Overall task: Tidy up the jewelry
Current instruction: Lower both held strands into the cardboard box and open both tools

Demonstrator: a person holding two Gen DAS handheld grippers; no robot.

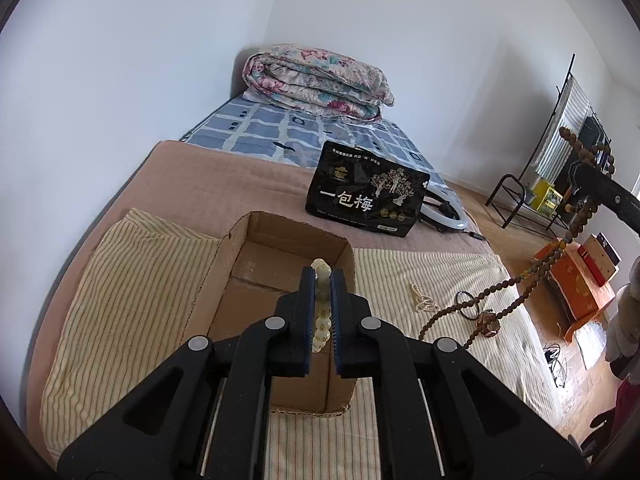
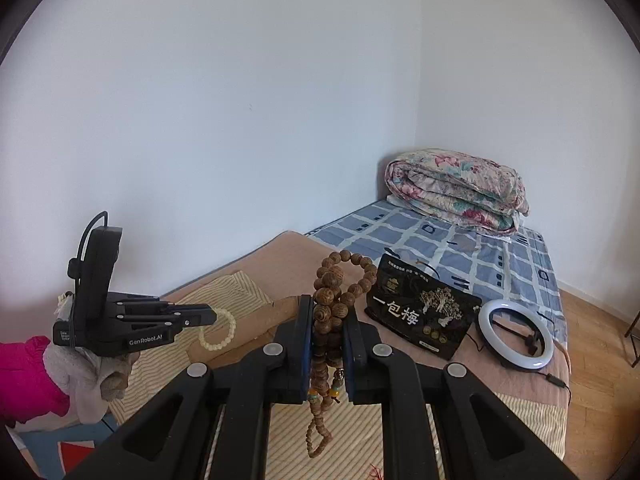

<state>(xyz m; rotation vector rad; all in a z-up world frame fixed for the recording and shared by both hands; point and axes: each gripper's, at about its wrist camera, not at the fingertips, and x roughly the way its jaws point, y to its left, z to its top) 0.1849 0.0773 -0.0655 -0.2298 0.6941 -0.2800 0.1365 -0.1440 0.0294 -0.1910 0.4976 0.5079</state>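
From the left wrist camera, the left gripper point(image 1: 321, 280) is clamped on a pale bead bracelet point(image 1: 322, 312); its cream beads run up the narrow gap between the blue pads, the top beads poking out past the tips. The gripper hangs over the open cardboard box point(image 1: 256, 264), which sits on a striped cloth point(image 1: 132, 300) spread over the bed. Right of the box, on the same cloth, lie a small pearl chain point(image 1: 422, 298), a dark ring bangle point(image 1: 466, 304) and a small reddish trinket point(image 1: 486, 322), all well apart from the box. Behind the box stands a black snack bag point(image 1: 366, 196) with white lettering, and farther back a folded floral quilt point(image 1: 316, 80). Far right of the box, the right gripper point(image 1: 600, 184) is up in the air with a long brown bead necklace point(image 1: 520, 276) trailing from it down toward the cloth.

From the right wrist camera, the right gripper point(image 2: 328, 320) is closed on the brown bead necklace point(image 2: 330, 312): big wooden beads bunch between the pads and loop above the tips, while a thinner strand with amber and turquoise beads dangles below. Only the box's rim point(image 2: 240, 340) shows, left of these fingers. Left of it the left gripper point(image 2: 200, 318) holds the pale bead bracelet point(image 2: 218, 330), hanging as a loop over the rim. Right of the box are the snack bag point(image 2: 422, 312) and a white ring light point(image 2: 516, 334).
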